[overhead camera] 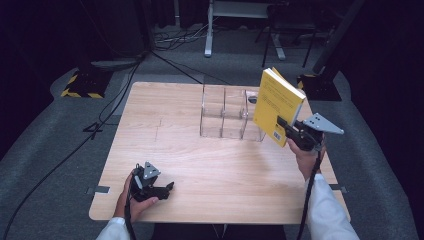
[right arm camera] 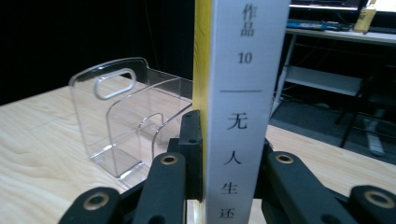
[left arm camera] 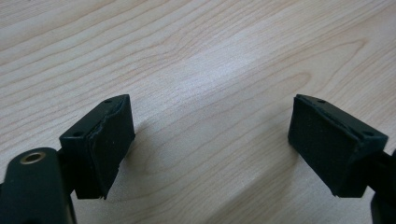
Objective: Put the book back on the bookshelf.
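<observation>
- The right tool (right arm camera: pixel 232 163) clamps a book (right arm camera: pixel 240 93) by its covers, white spine facing the camera, yellow cover at the left.
- The book stands upright.
- Left of it, a clear plastic organizer (right arm camera: pixel 116 116) sits on the wooden table (right arm camera: pixel 42 149).

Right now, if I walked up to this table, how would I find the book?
Start at the wooden table and look to its far right side, by the clear plastic organizer. The book is lifted above that corner, clamped in the right gripper. It is bright yellow with a white spine.
</observation>
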